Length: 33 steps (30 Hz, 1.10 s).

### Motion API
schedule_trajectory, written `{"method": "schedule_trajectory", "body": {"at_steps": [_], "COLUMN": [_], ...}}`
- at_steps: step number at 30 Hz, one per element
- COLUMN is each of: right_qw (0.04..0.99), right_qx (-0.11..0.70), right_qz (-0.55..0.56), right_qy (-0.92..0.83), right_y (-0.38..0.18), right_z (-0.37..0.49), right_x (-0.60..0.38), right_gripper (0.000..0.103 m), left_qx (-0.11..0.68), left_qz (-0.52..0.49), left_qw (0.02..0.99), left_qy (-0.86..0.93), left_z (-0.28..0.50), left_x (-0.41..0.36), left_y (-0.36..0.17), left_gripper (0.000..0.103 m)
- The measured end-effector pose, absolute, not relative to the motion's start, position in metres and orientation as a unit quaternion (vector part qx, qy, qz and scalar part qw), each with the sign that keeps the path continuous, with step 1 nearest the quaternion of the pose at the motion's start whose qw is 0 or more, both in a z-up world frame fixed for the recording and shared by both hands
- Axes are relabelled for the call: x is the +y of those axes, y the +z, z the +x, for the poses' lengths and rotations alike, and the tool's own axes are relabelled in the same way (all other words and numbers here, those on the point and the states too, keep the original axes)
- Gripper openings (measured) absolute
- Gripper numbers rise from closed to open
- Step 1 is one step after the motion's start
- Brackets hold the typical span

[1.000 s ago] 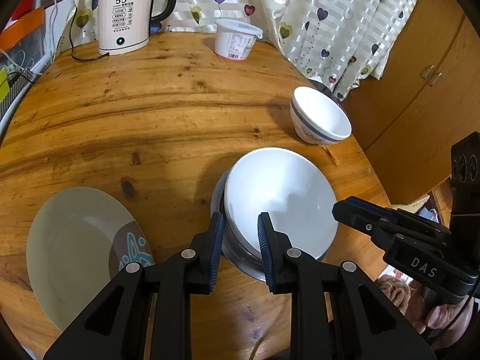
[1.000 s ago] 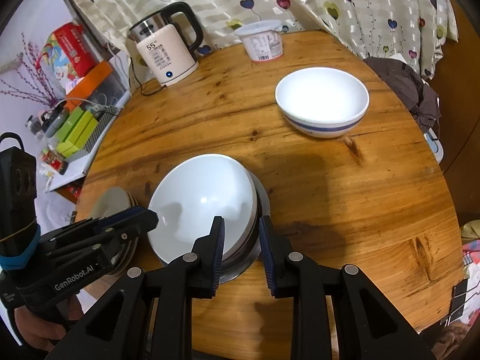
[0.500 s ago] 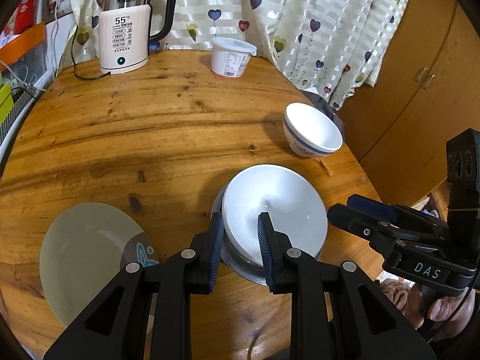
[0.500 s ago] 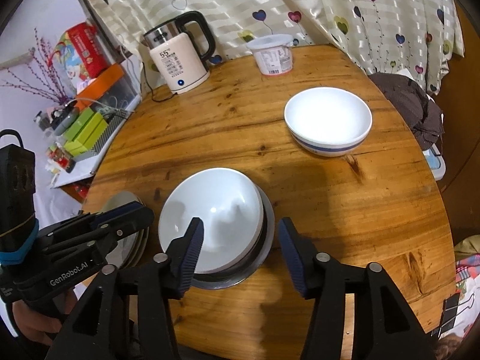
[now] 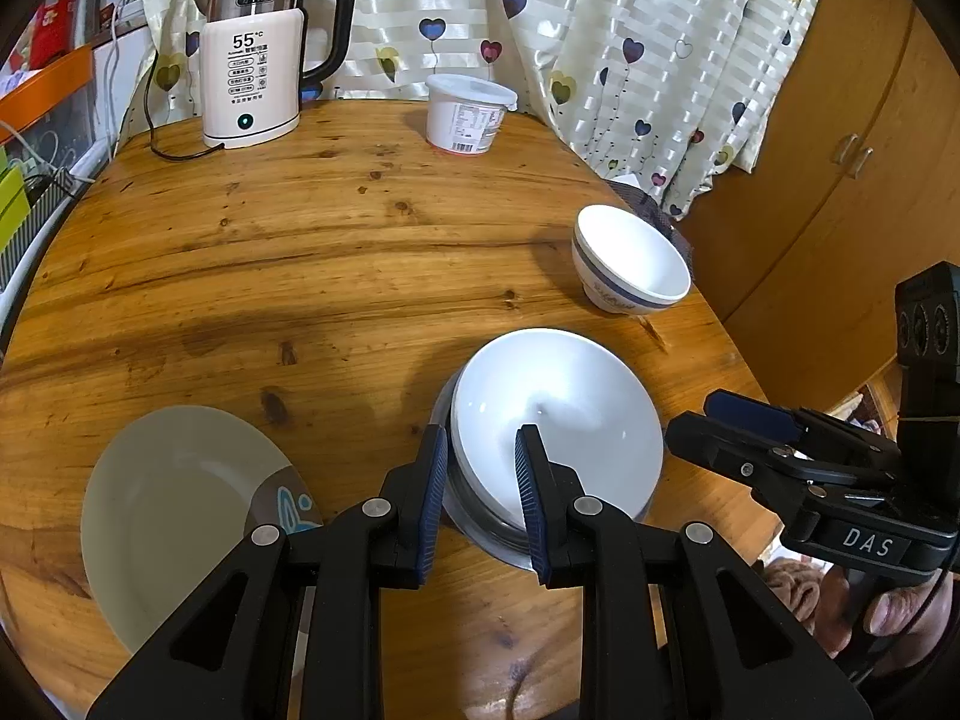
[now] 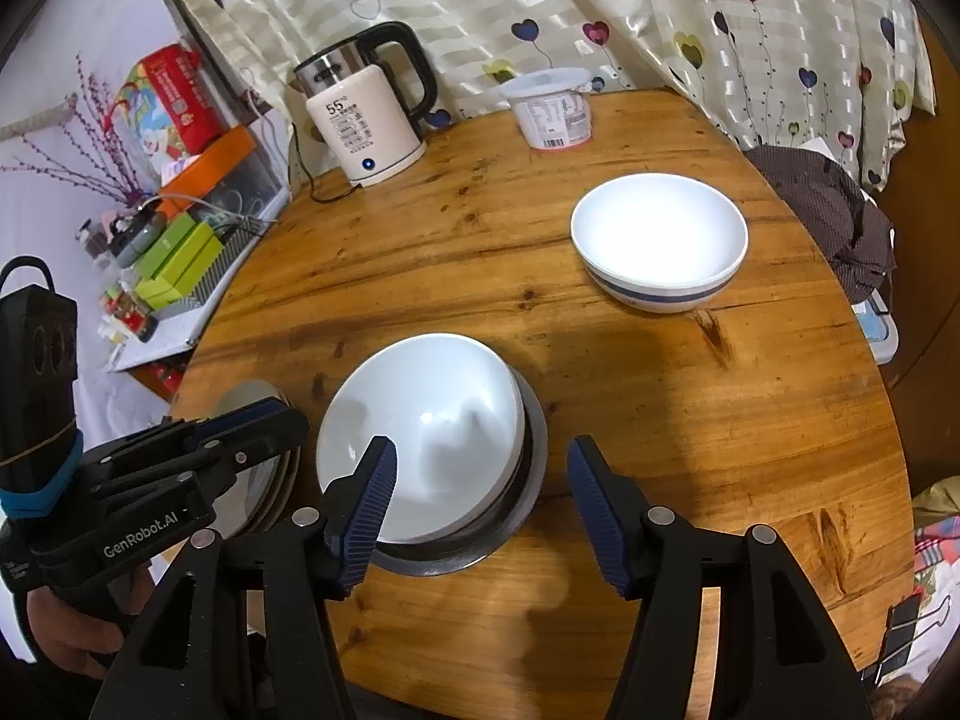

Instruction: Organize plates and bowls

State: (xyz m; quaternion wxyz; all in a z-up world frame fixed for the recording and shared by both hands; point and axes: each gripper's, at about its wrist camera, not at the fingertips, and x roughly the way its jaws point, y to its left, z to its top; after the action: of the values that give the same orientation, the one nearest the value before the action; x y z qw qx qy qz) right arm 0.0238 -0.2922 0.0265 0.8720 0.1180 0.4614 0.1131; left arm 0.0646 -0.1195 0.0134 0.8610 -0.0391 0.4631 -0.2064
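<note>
From the left wrist view, two white bowls and one plate [image 5: 174,504] are counted on a round wooden table [image 5: 300,264]: a nested white bowl [image 5: 558,420] in a steel dish near the front edge, clamped at its near rim by the narrow left gripper [image 5: 480,492], and a blue-banded bowl [image 5: 630,264] at the right edge, with bare wood between. From the right wrist view, the right gripper [image 6: 480,504], whose jaws have just been opening, is seen spread wide around the nested bowl's near rim without touching, and open wood lies to its right.
</note>
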Motion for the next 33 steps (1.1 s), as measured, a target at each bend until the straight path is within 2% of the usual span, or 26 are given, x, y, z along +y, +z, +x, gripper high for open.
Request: {"method": "schedule_trajectory", "body": {"at_steps": [33], "right_qw": [0.889], "right_qx": [0.442], "right_qz": [0.101], "right_qy": [0.065], "right_y": [0.036], "right_z": [0.028], "right_x": [-0.329], "right_gripper": [0.062], "left_qx": [0.467], "left_qz": [-0.010], "left_qw": [0.851], "left_qy": [-0.242], "left_z": [0.085], "left_x": [-0.158], "left_y": [0.020], "left_gripper": [0.025]}}
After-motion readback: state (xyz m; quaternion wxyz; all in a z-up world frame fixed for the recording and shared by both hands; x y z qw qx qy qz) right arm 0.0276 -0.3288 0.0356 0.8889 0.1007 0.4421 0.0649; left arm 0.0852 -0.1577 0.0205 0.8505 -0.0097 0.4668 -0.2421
